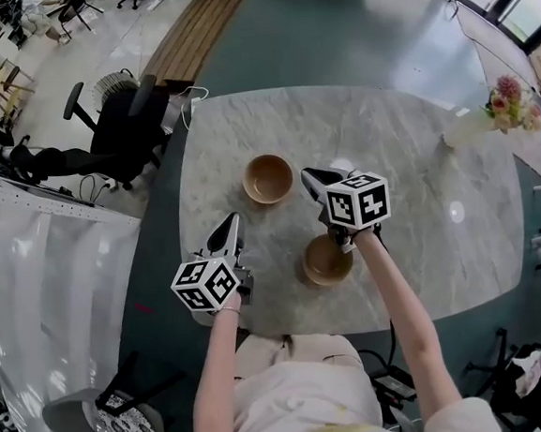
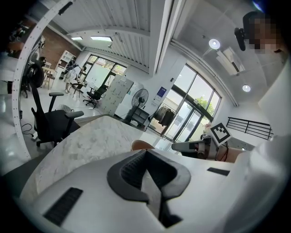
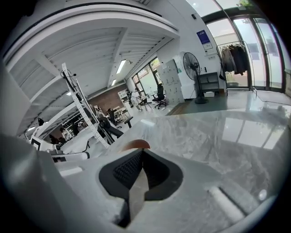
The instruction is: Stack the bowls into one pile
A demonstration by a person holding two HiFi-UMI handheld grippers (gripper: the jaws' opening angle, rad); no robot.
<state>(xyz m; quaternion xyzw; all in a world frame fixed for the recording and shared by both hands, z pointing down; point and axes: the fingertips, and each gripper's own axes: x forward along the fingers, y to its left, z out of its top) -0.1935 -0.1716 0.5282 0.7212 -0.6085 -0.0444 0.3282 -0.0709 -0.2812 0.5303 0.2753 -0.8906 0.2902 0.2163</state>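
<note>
We had the left gripper and right gripper pinched shut, empty; the right one hid part of the near bowl.

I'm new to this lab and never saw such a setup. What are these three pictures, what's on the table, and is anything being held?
No robot: a person holds a two-jaw tool in each hand, the left gripper and the right gripper. One picture looks down from the person's head; the others look along each gripper's jaws. On the marble table sit two tan bowls, apart: the far bowl and the near bowl, plus flowers. Both grippers are shut, empty.
</note>
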